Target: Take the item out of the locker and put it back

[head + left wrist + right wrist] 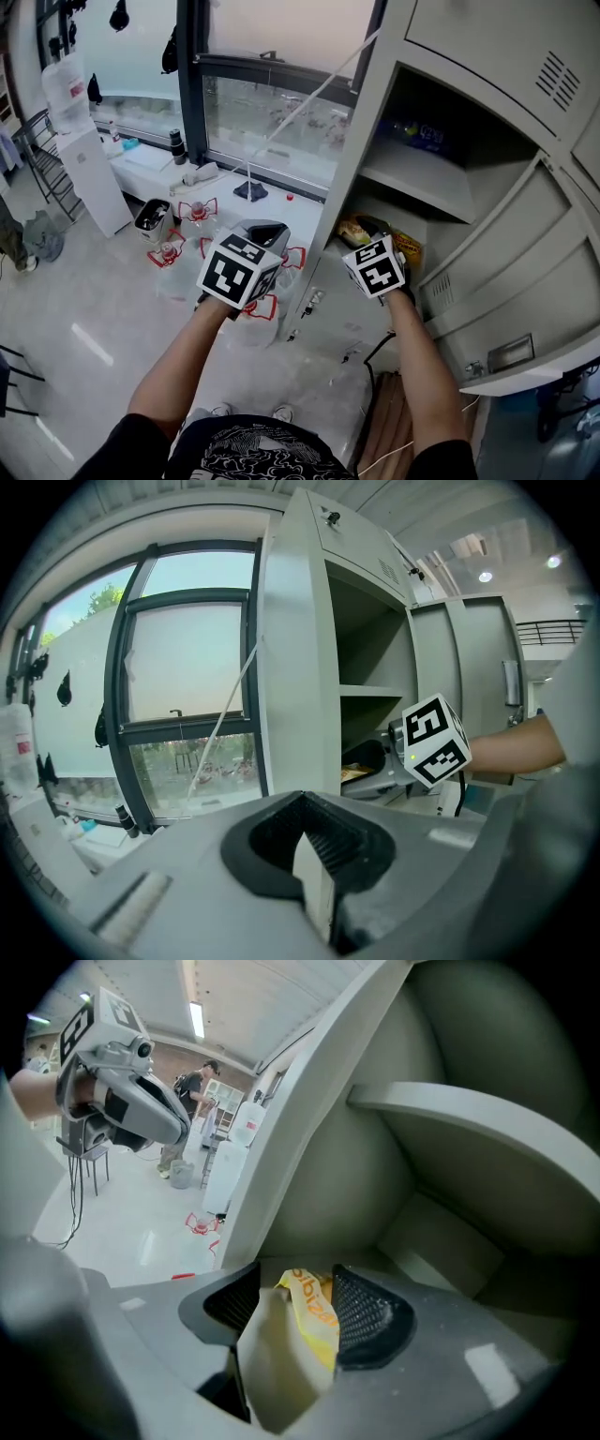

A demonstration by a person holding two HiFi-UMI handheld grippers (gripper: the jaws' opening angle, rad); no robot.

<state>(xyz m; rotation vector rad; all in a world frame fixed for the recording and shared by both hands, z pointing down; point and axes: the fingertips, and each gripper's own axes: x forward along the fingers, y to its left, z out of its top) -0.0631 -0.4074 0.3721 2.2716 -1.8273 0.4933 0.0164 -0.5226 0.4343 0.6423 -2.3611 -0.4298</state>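
Note:
A yellow snack bag (309,1312) lies in the lower compartment of the open grey locker (370,112); the head view shows the bag (407,247) beside a dark packet (358,229). My right gripper (295,1288) reaches into that compartment with its jaws wide, and the bag stands between them, against the right pad (367,1309). I see no squeeze on it. Its marker cube (376,268) hides the jaws from above. My left gripper (260,230) hangs outside the locker to the left, its pads (342,850) meeting at the tip with nothing in them.
The locker door (525,281) swings open at the right. A blue packet (427,134) sits on the upper shelf (422,183). Water jugs with red handles (192,214) and a dispenser (89,164) stand on the floor near the window. A person (197,1087) stands far off.

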